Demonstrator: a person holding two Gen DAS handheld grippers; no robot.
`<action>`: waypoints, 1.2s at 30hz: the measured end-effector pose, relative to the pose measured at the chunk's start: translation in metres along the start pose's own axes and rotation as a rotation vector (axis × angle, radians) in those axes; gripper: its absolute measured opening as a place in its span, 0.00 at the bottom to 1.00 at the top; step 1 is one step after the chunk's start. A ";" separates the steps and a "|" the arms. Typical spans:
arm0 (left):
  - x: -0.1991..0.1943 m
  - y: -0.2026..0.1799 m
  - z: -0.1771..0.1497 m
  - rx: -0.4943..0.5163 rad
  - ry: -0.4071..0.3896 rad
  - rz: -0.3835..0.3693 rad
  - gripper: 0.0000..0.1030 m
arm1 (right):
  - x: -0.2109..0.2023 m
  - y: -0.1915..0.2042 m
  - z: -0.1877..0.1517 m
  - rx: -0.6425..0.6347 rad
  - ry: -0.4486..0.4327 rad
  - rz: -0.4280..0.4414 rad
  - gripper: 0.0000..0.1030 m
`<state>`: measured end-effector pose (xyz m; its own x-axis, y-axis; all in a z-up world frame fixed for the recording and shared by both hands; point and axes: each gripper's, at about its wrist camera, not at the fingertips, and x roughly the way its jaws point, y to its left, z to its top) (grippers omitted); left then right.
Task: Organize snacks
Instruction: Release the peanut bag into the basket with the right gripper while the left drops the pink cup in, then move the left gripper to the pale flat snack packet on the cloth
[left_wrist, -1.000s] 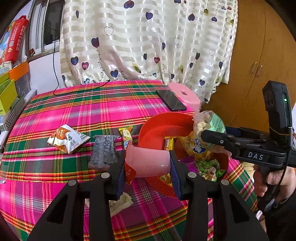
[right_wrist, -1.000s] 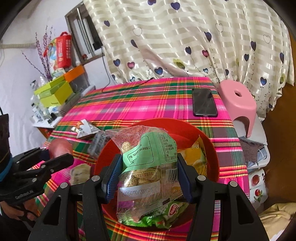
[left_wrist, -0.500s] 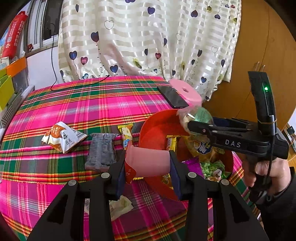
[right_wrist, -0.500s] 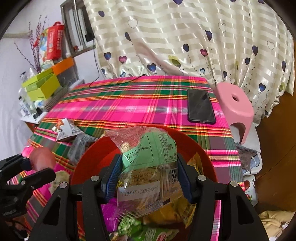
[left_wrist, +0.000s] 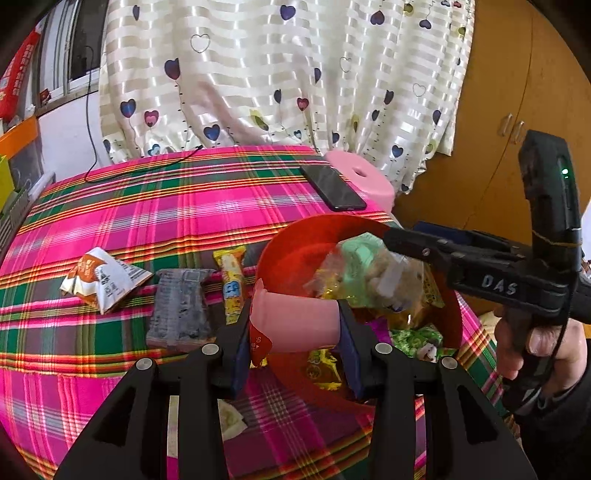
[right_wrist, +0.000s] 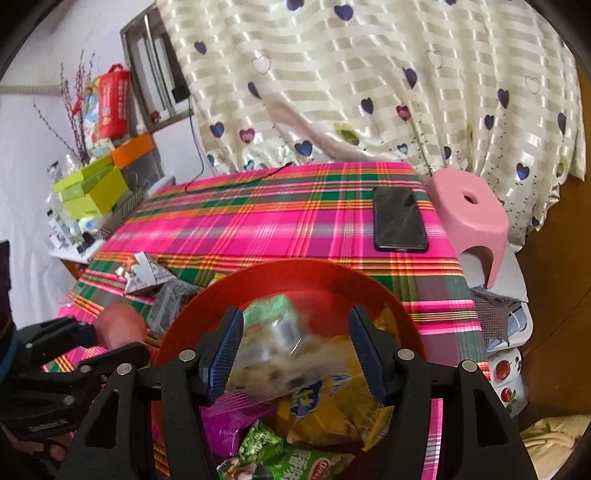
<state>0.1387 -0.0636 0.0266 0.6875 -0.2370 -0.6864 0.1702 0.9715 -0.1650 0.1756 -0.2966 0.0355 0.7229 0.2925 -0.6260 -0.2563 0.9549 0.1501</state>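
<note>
Right gripper (left_wrist: 388, 236) reads "DAS" (handwritten, seemingly); snack lettering blurred.

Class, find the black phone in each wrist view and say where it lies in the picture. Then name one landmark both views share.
Left wrist view: the phone lies right of centre, upper half, at the tablecloth's far right corner, beyond the red bowl.
Right wrist view: the phone lies right of centre, above the red bowl, near the cloth's right edge.
Shared landmark: the pink stool, just right of the phone.
</note>
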 end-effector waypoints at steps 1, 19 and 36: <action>0.001 -0.002 0.000 0.003 0.001 -0.006 0.41 | -0.004 -0.003 0.000 0.012 -0.011 0.003 0.57; 0.029 -0.006 0.012 -0.031 0.022 -0.091 0.54 | -0.012 -0.012 -0.024 0.017 0.030 0.029 0.22; -0.006 0.031 -0.002 -0.092 -0.022 -0.043 0.54 | 0.011 0.027 -0.024 -0.054 0.092 0.088 0.19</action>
<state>0.1382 -0.0322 0.0239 0.6968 -0.2774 -0.6615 0.1352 0.9564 -0.2587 0.1618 -0.2689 0.0145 0.6346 0.3663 -0.6805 -0.3519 0.9209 0.1675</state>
